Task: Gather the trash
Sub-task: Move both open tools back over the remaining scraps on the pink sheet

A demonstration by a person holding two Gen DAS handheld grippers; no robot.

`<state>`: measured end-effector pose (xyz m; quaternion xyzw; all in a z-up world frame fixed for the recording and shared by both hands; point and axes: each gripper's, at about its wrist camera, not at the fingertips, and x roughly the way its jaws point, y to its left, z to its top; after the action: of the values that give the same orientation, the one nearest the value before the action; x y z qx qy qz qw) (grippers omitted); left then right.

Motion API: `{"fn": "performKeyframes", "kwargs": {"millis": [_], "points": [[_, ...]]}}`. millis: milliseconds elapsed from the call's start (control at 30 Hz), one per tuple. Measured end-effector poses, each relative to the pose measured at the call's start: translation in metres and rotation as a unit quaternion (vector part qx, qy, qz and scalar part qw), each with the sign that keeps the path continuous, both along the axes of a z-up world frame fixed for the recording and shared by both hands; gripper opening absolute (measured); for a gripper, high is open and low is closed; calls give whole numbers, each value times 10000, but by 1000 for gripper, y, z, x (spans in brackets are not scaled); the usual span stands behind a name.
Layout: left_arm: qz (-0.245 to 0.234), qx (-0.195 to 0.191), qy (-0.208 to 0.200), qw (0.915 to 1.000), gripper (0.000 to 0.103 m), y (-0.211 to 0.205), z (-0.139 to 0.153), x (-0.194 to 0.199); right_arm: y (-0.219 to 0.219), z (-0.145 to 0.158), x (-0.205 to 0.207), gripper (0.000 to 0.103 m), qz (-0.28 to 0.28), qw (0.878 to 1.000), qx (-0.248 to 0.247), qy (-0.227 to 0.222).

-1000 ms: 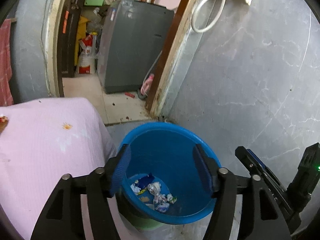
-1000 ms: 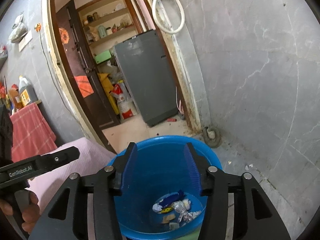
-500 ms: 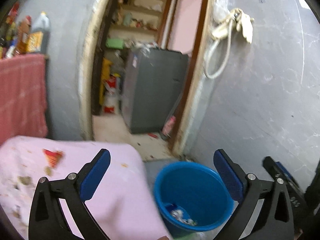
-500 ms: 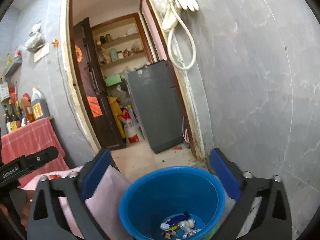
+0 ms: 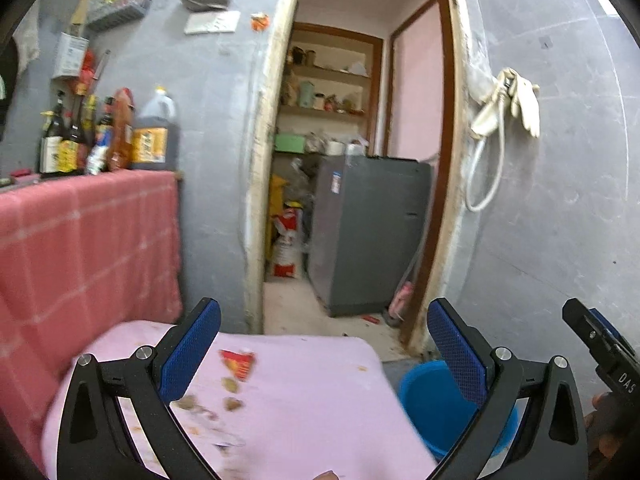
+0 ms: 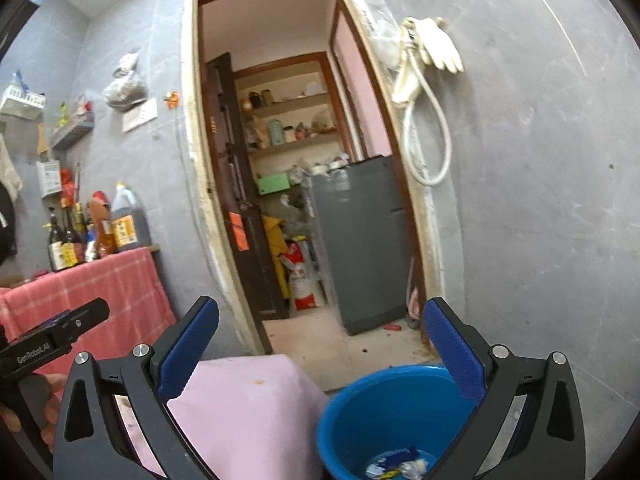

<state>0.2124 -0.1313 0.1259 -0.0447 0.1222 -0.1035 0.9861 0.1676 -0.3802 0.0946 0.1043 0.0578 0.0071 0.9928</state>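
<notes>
A blue bucket [image 6: 392, 412] stands on the floor to the right of a table with a pink cloth [image 5: 304, 400]; it shows in the left wrist view [image 5: 432, 404] too. Wrappers [image 6: 396, 466] lie in its bottom. On the pink cloth lie a red wrapper [image 5: 238, 364] and several brown scraps [image 5: 230, 394]. My left gripper [image 5: 323, 354] is open and empty, raised over the cloth. My right gripper [image 6: 320, 354] is open and empty, raised above the bucket and the cloth's right edge [image 6: 248, 408].
A doorway [image 5: 352, 200] ahead leads to a room with a grey appliance [image 5: 368, 236] and shelves. A shelf with a red checked cloth [image 5: 80, 248] and several bottles [image 5: 108, 136] stands at left. A grey wall [image 5: 560, 220] with hanging gloves [image 5: 516, 100] is at right.
Both grippers have opened wide and lifted away from the bucket. The left view has swung left, over the pink cloth and its scraps.
</notes>
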Motion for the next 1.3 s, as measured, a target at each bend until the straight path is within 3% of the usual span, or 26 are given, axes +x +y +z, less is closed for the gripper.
{"fn": "performKeyframes", "kwargs": {"millis": [267,500,667,867,1200,1300], "points": [[527,53,-162,9985,101,61,8,-19,54,13,6,103,461,9988,-22,-165],[952,37,-73,9954,101,109,-2,-24,98,10,18,103,884,9960,-114,-109],[977,-103,251,9948,101,138,-21,-17,125,0,29,103,1045,9939,-349,0],[1015,37,704,9923,101,152,-51,2,144,-17,50,103,1258,9896,-658,251],[798,140,1632,9833,100,162,-106,40,165,-61,94,100,1995,9672,-1003,1210],[661,133,1878,9799,92,161,-116,51,169,-75,106,96,2202,9572,-978,1605]]}}
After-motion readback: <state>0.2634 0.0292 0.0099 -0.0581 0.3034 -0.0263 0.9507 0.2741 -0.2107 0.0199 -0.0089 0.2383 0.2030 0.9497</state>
